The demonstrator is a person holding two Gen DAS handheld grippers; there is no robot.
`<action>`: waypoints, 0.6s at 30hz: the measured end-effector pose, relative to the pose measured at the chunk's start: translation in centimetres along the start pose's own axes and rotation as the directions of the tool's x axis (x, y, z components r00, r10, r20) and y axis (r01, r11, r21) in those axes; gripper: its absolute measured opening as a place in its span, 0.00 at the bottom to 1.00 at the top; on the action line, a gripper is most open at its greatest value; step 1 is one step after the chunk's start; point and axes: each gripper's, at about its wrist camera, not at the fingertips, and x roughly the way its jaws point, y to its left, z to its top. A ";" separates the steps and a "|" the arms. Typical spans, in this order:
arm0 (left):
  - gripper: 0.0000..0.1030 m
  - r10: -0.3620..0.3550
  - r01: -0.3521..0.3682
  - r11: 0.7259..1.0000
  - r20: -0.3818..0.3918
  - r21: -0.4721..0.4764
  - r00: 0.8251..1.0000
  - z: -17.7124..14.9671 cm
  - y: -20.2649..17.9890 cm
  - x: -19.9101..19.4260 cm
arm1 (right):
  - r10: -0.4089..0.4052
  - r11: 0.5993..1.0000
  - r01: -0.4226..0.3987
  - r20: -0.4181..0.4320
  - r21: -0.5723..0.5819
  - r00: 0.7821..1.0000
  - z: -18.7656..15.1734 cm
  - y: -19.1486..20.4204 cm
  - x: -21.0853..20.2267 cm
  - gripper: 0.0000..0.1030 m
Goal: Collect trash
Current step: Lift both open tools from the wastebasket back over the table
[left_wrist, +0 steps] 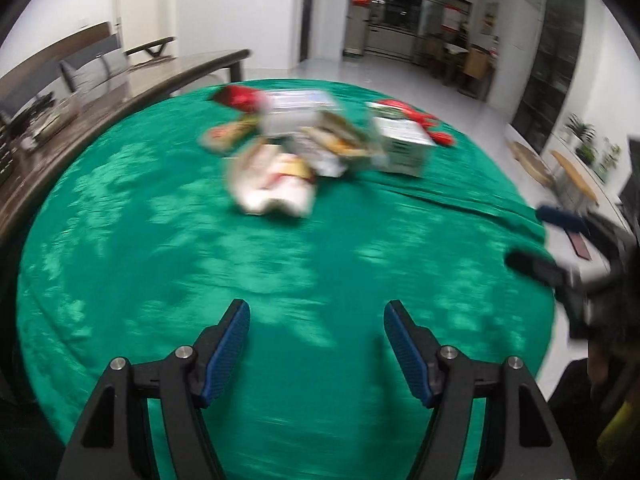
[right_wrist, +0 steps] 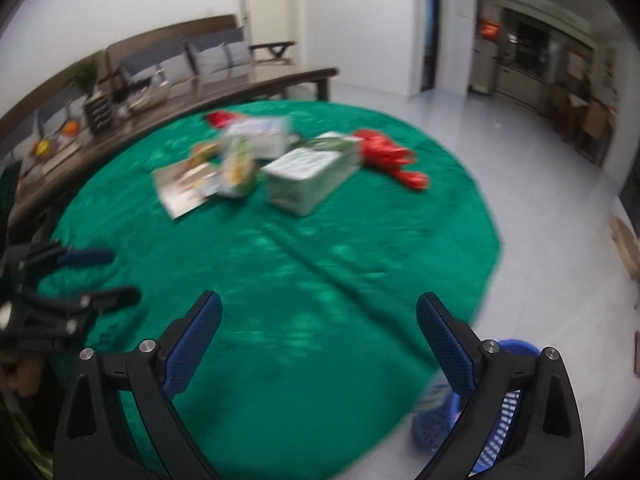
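A pile of trash lies on the far half of a green-clothed table [left_wrist: 280,264]: a crumpled white wrapper [left_wrist: 272,184], a grey-green carton [left_wrist: 404,144] [right_wrist: 312,176], a white box [left_wrist: 296,112] [right_wrist: 260,136], flat snack packets [right_wrist: 184,188] and red wrappers [left_wrist: 424,120] [right_wrist: 392,156]. My left gripper [left_wrist: 316,308] is open and empty above the near cloth. My right gripper [right_wrist: 318,304] is open and empty over the table's near right edge; it shows at the left wrist view's right edge [left_wrist: 552,240]. The left gripper shows at the right wrist view's left edge [right_wrist: 96,276]. Both views are blurred.
A blue mesh basket [right_wrist: 496,412] stands on the floor under the table's near right edge. A dark wooden side table [right_wrist: 168,96] with clutter and a sofa [right_wrist: 180,52] stand beyond on the left. Pale floor [right_wrist: 540,200] lies to the right.
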 end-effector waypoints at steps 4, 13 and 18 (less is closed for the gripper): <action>0.69 0.006 -0.005 1.000 0.028 -0.023 1.000 1.6 3.1 0.3 | 0.043 0.998 -0.045 -0.046 -0.052 0.998 0.0 3.7 2.1 0.95; 0.69 -0.073 0.075 0.997 0.050 -0.034 0.996 7.2 5.4 3.7 | 0.030 0.998 -0.035 -0.116 -0.042 0.993 -0.3 4.0 5.1 0.95; 0.67 -0.098 0.098 0.995 0.035 0.002 0.995 8.6 5.4 5.8 | 0.021 0.998 -0.027 -0.108 -0.054 0.994 -0.8 4.0 4.7 0.96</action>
